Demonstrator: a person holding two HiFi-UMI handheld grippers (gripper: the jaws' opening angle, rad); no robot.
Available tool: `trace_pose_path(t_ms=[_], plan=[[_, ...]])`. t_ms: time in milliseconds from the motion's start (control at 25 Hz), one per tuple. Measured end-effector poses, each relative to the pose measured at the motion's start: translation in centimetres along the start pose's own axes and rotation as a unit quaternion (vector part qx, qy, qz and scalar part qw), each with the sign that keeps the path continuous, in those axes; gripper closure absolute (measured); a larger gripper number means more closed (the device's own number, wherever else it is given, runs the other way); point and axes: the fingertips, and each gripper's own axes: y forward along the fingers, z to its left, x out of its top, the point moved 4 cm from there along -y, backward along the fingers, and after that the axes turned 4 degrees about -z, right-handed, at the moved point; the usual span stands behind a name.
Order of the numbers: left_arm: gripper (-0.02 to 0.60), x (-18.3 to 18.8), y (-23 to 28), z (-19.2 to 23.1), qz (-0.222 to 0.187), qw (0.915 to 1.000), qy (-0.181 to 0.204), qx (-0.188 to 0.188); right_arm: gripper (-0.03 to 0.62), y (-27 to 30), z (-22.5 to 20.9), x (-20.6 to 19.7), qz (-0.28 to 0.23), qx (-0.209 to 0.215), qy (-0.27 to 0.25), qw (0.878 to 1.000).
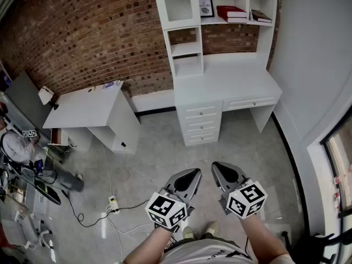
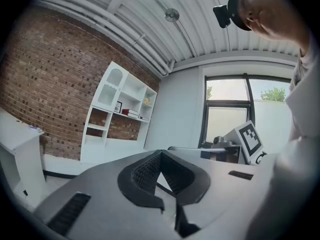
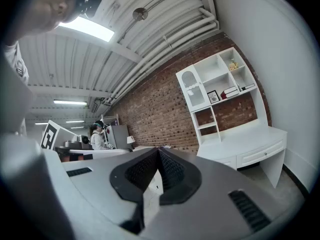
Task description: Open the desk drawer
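Nearest, low in the head view, the grey hand-held left gripper with its marker cube and the matching grey right gripper sit side by side, both pointing level and forward. Each gripper's own view shows the ribbed black pads pressed tip to tip with nothing between them, so both are closed and empty. Beyond them stretches bare grey concrete floor, and the grippers are well apart from any furniture. Straight ahead across that floor stands the white wooden desk with a shelved hutch, set against the red brick wall. The desk carries a column of small white drawers on its left side and one wide, shallow white drawer under the top on its right, all shut, their fronts facing the person. The left gripper lines up roughly with the column, the right gripper with the wide drawer, which also shows to the right in the right gripper view. The wide drawer's long axis runs left to right, so the pull would likely come straight back toward the person after closing the gap.
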Motion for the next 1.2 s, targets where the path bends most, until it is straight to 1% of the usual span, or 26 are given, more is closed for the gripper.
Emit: trace_pose_path(t_ms=[320,520,640,800,960,1080,1200], plan=[[0.569,0.2,2.0,-1.3,0.0,1.0,0.008,0.005,0.577,-1.0,-1.8,1.3,-0.007,0.006,-0.004,1.0],[0.569,-0.1,3.4,-1.9,0.001,0.9999,0.012,0.01,0.576,-1.6,-3.3,1.8,-0.024,0.027,0.02,0.999],[0.569,-0.6,4.0,-1.8,0.006,0.9998,0.017,0.011,0.576,-1.6,-4.2,1.9,-0.033,0.028,0.031,0.999],[0.569,-0.4,5.4,-0.8,0.009,0.9998,0.016,0.012,0.576,-0.6,-5.2,2.5,-0.037,0.03,0.021,0.999],[0.569,-0.5,7.2,0.6,0.012,0.9998,0.011,0.007,0.576,0.9,-6.8,2.6,-0.035,0.022,0.019,0.999],[0.569,-1.1,8.8,2.5,0.014,0.9999,0.005,0.003,0.576,2.5,-8.2,2.0,-0.031,0.016,0.017,0.999],[0.569,-1.3,10.7,5.3,0.016,0.9999,0.0,-0.002,0.576,5.2,-10.0,1.8,-0.028,0.006,0.019,0.999]])
